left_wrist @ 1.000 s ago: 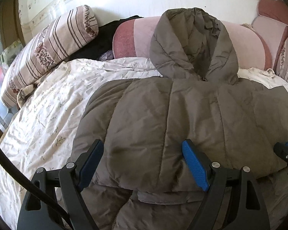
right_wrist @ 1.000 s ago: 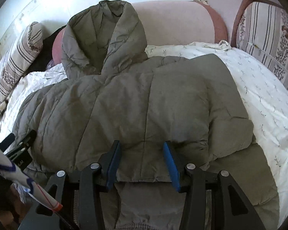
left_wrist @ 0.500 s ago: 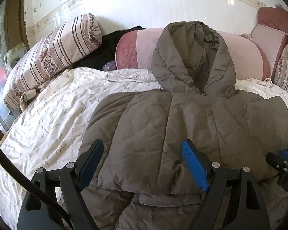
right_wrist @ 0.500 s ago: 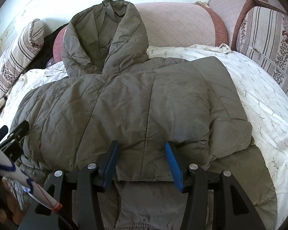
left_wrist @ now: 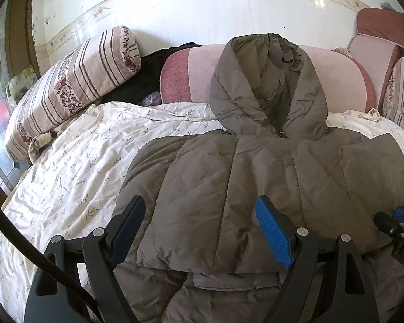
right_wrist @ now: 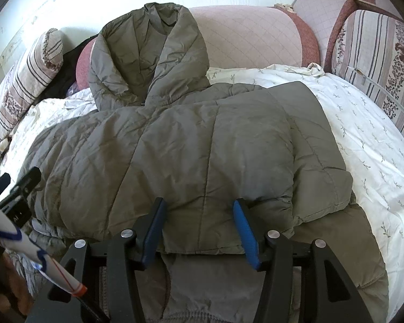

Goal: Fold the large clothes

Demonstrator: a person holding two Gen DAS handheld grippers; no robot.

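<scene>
Jacket: the grey-brown quilted puffer jacket with hood [left_wrist: 256, 183] is lying mid-frame on the white floral bedsheet [left_wrist: 75, 167], hem folded up over the body, hood resting on the pink bolster cushion [left_wrist: 191, 72].
Left claw [left_wrist: 202, 228]: gaping wide, gripping nothing.
Right claw [right_wrist: 198, 224]: opening, fold edge lying between its pads, unpinched.
Change: right claw is standing wider than a second ago; both views are pulling back, so the fold seems placed.

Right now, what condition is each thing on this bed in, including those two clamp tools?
Jacket: lying on the bed, lower part folded up over itself.
Hood: propped against the pink bolster.
Sheet: wrinkled.
Left gripper: open, gripping nothing.
Right gripper: jaws apart, pads not pressing the jacket.
</scene>
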